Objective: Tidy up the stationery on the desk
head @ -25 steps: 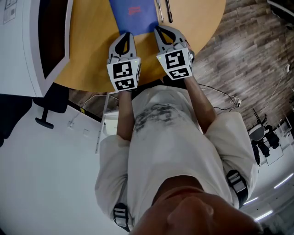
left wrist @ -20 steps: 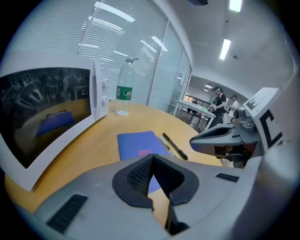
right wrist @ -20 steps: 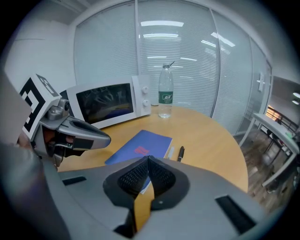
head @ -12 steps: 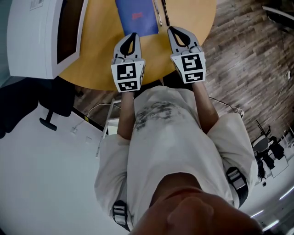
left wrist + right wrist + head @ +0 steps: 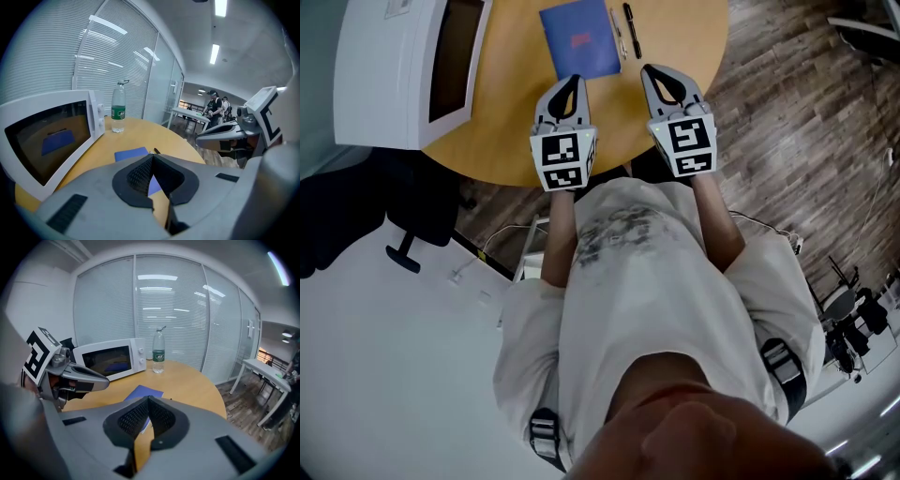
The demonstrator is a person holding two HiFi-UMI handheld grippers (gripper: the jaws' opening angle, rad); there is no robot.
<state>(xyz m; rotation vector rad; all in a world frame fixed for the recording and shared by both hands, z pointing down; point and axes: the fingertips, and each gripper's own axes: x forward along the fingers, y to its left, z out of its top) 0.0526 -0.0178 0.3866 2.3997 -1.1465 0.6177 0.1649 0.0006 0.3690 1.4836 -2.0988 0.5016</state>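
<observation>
A blue notebook (image 5: 579,39) lies flat on the round wooden desk (image 5: 516,122). Just right of it lie a silver pen (image 5: 617,22) and a black pen (image 5: 631,19), side by side. My left gripper (image 5: 573,79) hovers over the desk just short of the notebook's near edge, jaws shut with nothing in them. My right gripper (image 5: 647,68) is held alongside it, below the pens, also shut and holding nothing. The left gripper view shows the notebook (image 5: 132,153) past the shut tips (image 5: 151,157). In the right gripper view the notebook (image 5: 144,392) lies beyond the tips (image 5: 148,398).
A white microwave (image 5: 412,66) stands on the desk's left side. A water bottle (image 5: 158,357) stands at the far side beside it. Wood floor (image 5: 806,112) lies to the right, and a black office chair (image 5: 412,220) stands under the desk edge at left.
The view has pulled back, so the whole notebook and both pens now show. Both grippers have come off the notebook's near edge toward the desk's front, still shut.
</observation>
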